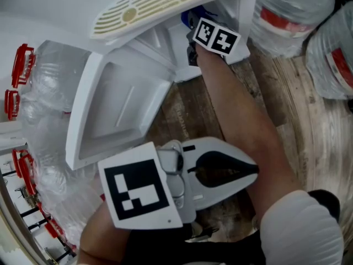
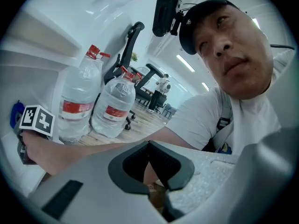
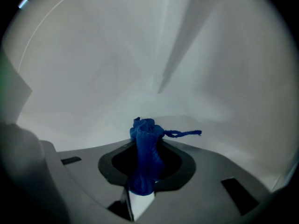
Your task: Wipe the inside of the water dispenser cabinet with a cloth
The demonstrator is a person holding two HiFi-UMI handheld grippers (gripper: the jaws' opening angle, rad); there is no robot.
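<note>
Wood floor lies under you. On it stands the water dispenser cabinet, open, with its white door swung out to your left. 2 big water bottles stand on the floor beside it. Your right arm reaches into the cabinet, where you see only white walls meeting in a corner.

I think you are in the middle of the wiping. To do it well, push the cloth flat on a wall and rub in slow, long strokes. Go right into the corner, where dirt likes to hide. Only a small bunch pokes out past the jaws, so the hard tips could scrape the wall. Lean in gently.

Your left gripper waits low over the floor, outside the cabinet. Its jaws are closed, tips touching, with nothing between them.

Your right gripper is deep inside the cabinet. Its jaws are squeezed on the blue cloth, which is bunched up, with 1 loose thread sticking out. I cannot tell if the cloth touches a wall right now.
</note>
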